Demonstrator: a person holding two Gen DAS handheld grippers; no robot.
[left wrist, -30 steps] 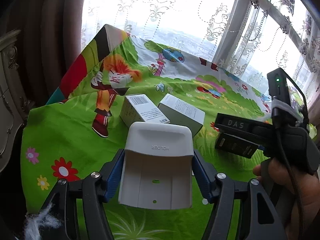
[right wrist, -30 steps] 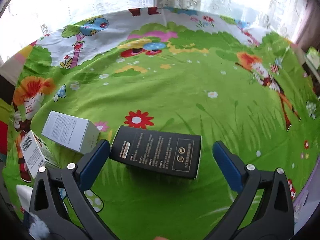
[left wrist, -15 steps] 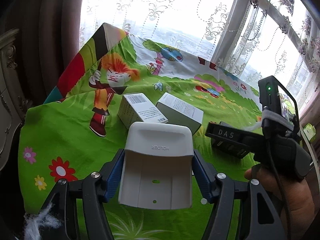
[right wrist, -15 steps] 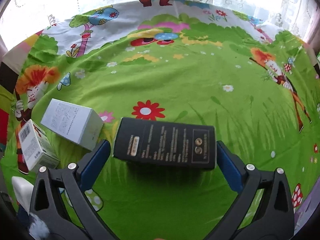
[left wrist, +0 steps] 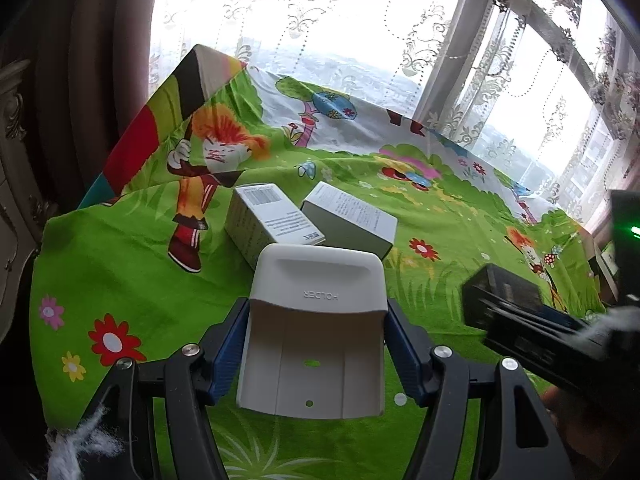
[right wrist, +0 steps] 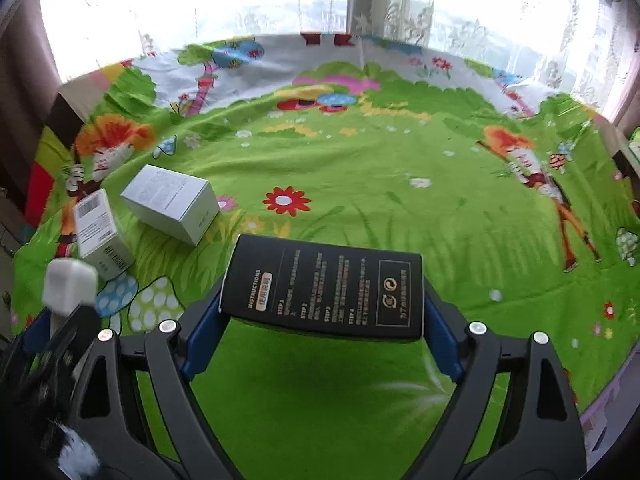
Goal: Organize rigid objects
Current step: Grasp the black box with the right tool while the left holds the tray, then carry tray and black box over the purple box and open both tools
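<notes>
Left gripper [left wrist: 316, 344]: black struts, silver screws, blue ribbed pads [left wrist: 226, 350]. Right gripper [right wrist: 322, 330]: same build; green indicator light on its body.

You have four rigid items in all: two white boxes, the barcode box [left wrist: 269, 222] and the plain box [left wrist: 350, 222], lying side by side toward the left edge of the cartoon cloth [left wrist: 120, 272]; one white holder [left wrist: 316, 332] (embossed "HOLDER"); one black box [right wrist: 324, 292]. You hold two grippers, left gripper [left wrist: 316, 356] and right gripper [right wrist: 322, 332].
</notes>
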